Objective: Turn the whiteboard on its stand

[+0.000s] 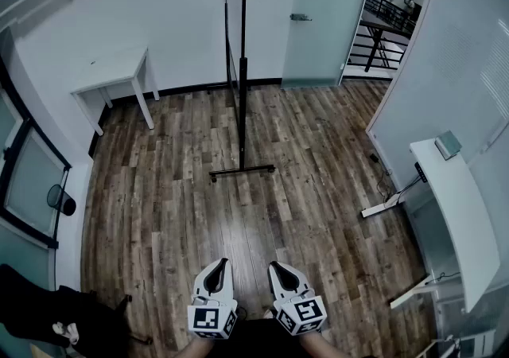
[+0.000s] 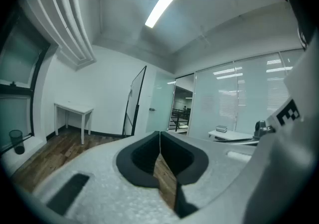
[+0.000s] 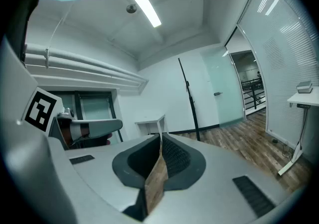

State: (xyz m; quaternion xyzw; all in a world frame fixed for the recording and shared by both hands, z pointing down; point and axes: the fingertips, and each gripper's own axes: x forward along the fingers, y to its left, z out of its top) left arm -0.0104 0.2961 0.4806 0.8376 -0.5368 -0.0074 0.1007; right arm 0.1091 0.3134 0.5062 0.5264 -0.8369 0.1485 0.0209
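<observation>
The brown wooden plank floor (image 1: 191, 213) is stretching across the whole room. The tall black-framed whiteboard on its black metal stand (image 1: 242, 78) is standing edge-on at the far middle of this floor, near the white wall and well apart from both grippers. A small white table (image 1: 111, 71) is standing to its left. The left gripper (image 1: 216, 266) and the right gripper (image 1: 277, 266) are hovering side by side, and the fingers of each are pressing together, holding nothing.
</observation>
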